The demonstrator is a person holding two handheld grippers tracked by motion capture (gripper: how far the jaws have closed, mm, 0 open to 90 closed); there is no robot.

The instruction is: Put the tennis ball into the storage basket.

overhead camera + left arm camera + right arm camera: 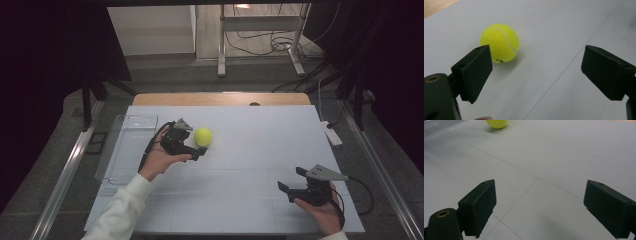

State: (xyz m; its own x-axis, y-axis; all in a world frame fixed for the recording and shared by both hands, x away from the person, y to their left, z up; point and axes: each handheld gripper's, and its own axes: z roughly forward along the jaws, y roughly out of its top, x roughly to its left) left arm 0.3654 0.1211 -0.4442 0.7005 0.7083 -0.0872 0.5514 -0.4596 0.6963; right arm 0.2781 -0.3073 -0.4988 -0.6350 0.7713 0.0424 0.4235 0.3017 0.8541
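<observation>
Now, bench state:
Ball: fuzzy yellow-green tennis ball (203, 136) resting on the pale grey table top (250, 150), left of centre, untouched.
Left gripper (536, 72): black jaws spread wide, nothing between them; ball just beyond the left-hand jaw tip.
Right gripper (539, 207): jaws apart, empty, above bare table near the front right, well apart from the ball.
Tray: clear plastic tray (125, 150) at the table's left edge.
</observation>
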